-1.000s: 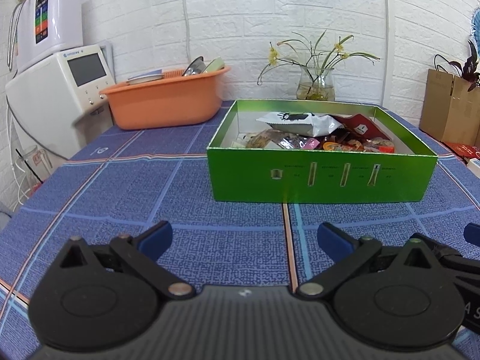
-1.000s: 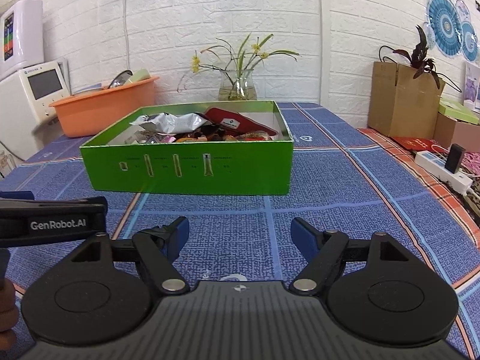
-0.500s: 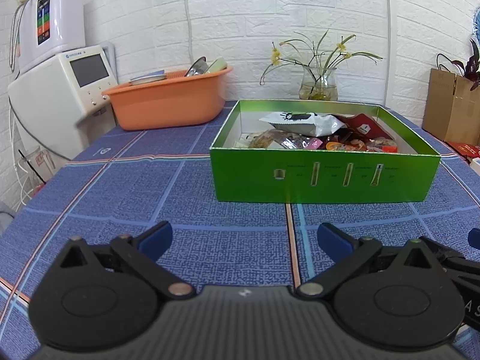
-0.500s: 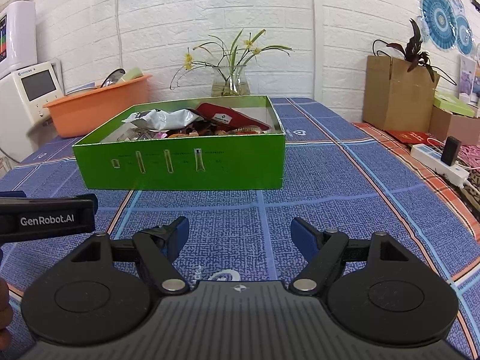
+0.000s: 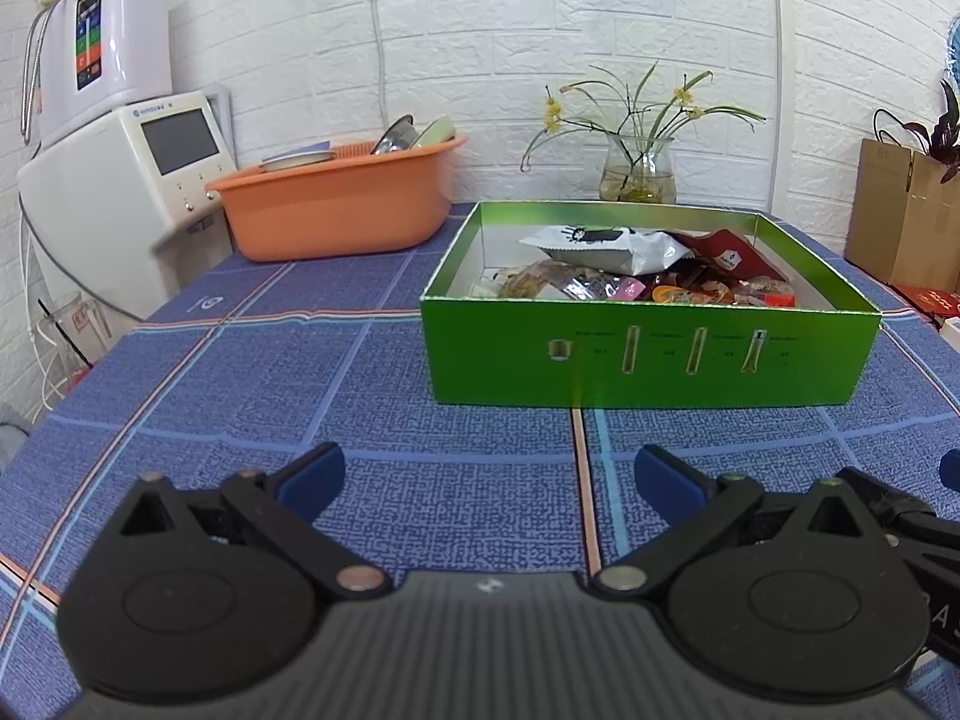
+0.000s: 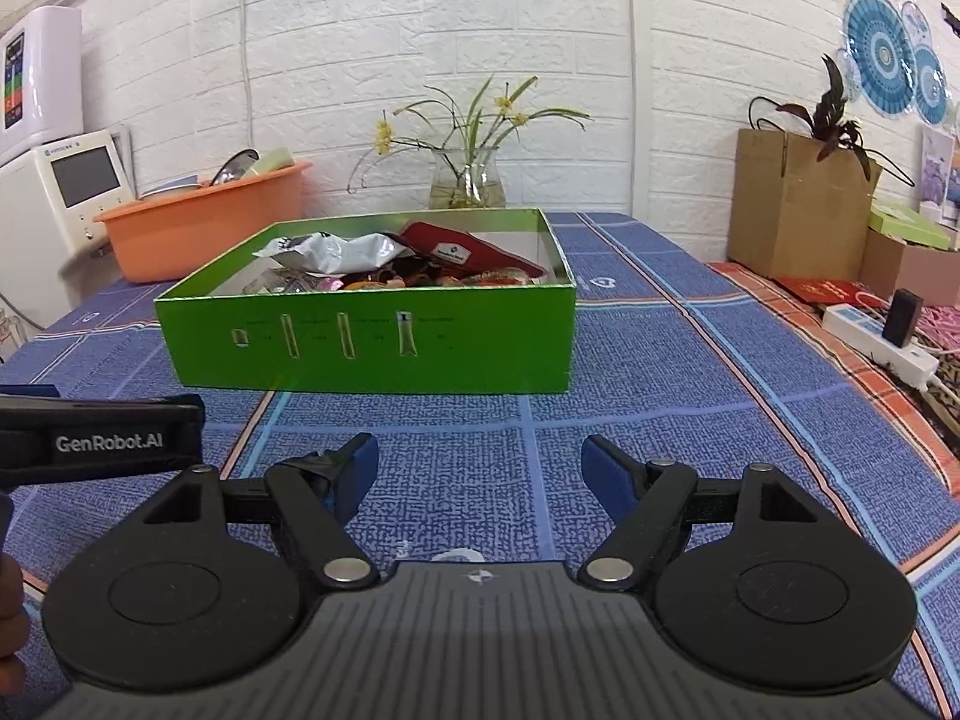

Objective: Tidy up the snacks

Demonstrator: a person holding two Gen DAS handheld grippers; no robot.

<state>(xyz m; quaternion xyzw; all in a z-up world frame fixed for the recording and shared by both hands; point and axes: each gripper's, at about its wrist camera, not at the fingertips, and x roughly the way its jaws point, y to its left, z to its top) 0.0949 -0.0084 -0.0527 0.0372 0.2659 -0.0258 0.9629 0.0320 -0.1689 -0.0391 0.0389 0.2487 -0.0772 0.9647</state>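
A green box [image 5: 648,360] stands on the blue checked tablecloth, holding several snack packets: a white and silver bag [image 5: 606,249] on top, a dark red packet [image 5: 729,255] and small wrapped snacks. The box also shows in the right wrist view [image 6: 372,348], with the white bag [image 6: 336,252] and red packet [image 6: 462,252]. My left gripper [image 5: 489,477] is open and empty, low over the cloth in front of the box. My right gripper [image 6: 480,471] is open and empty, also short of the box. The left gripper's body [image 6: 102,438] shows at the right view's left edge.
An orange basin [image 5: 342,204] with dishes sits at the back left beside a white appliance [image 5: 126,180]. A glass vase with flowers [image 5: 639,177] stands behind the box. A cardboard box with a plant [image 6: 798,198] and a power strip [image 6: 882,342] lie to the right.
Both views have shifted slightly: the box sits a bit further right in the left view and further left in the right view. Both grippers stay open.
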